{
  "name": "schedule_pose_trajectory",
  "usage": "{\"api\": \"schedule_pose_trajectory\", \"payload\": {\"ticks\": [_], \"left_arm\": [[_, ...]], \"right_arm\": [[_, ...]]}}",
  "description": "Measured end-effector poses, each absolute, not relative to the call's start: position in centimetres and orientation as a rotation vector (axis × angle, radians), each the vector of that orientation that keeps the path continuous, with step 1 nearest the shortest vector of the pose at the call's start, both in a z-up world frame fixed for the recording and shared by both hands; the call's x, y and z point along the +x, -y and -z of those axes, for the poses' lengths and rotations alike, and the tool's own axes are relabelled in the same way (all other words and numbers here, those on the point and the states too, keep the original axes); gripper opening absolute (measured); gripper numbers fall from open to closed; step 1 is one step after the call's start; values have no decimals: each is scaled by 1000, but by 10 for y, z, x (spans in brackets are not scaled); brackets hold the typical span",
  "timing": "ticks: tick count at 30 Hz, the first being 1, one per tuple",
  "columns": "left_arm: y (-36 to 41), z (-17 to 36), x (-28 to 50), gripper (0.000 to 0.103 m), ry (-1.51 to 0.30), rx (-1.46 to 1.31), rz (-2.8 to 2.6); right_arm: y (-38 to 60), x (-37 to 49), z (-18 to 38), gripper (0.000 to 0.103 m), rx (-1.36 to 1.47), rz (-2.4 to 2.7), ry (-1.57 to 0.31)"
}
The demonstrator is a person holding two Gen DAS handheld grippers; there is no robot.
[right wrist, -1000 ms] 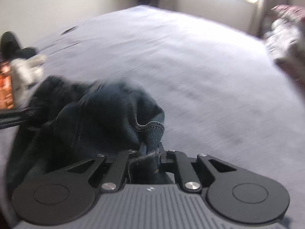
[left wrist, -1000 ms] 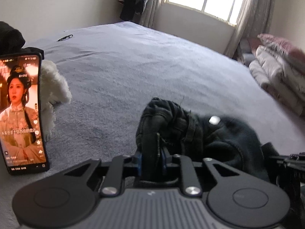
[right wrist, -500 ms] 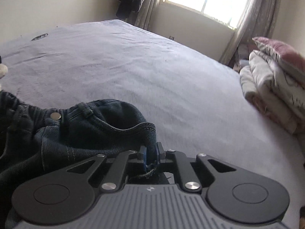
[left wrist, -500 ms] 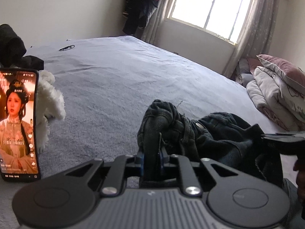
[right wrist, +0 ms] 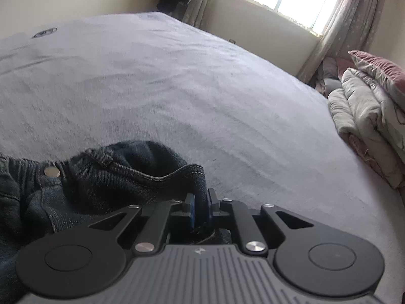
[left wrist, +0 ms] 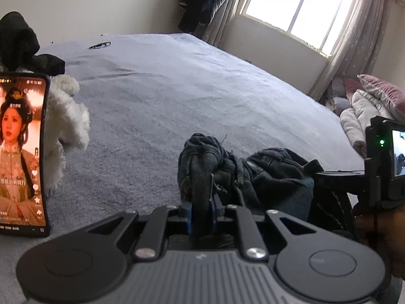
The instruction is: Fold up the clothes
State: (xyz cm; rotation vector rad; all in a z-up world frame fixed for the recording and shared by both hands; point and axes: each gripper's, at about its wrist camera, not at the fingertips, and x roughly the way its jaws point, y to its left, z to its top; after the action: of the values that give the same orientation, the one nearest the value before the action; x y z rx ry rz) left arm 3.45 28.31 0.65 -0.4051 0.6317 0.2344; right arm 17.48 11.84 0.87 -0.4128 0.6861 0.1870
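Right now I have the dark jeans (left wrist: 255, 174) bunched just above the bed (left wrist: 202, 96), strung sideways between my tools: left gripper (left wrist: 201, 211) clamped on one wad of denim, right gripper (right wrist: 199, 209) pinched on the stitched waistband edge, so the cloth's long axis runs left to right between them

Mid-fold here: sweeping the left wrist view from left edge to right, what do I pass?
Phone → white plush toy → left gripper shut on the dark jeans → right gripper's camera unit, with folded bedding behind it.
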Motion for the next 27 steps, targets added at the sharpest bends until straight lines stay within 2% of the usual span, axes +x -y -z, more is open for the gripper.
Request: {"api": "schedule_pose_trajectory", "payload": {"ticks": [7, 9, 13, 17, 19, 20, 21, 22, 27], "left_arm": [[-286, 2, 41, 17, -693, -401, -252], [-287, 4, 42, 20, -706, -408, -253], [-286, 7, 44, 32, -736, -400, -241], [-282, 10, 45, 34, -763, -379, -232], [-283, 11, 45, 33, -768, -378, -227], [-283, 11, 44, 29, -766, -374, -226], [-282, 10, 43, 25, -761, -366, -227], [-281, 9, 42, 21, -755, -359, -228], [-281, 3, 34, 14, -709, -371, -219]], "right_arm": [[-118, 178, 5, 14, -408, -204, -737], [-119, 179, 6, 16, -412, -213, -750], [-117, 182, 6, 24, -411, -251, -814], [-106, 182, 9, 29, -388, -267, -890], [-100, 180, 11, 28, -370, -278, -895], [-96, 179, 11, 26, -354, -274, -886], [-93, 178, 11, 15, -338, -255, -870], [-91, 177, 9, 12, -329, -231, -847], [-95, 167, -14, 8, -357, -145, -694]]}}
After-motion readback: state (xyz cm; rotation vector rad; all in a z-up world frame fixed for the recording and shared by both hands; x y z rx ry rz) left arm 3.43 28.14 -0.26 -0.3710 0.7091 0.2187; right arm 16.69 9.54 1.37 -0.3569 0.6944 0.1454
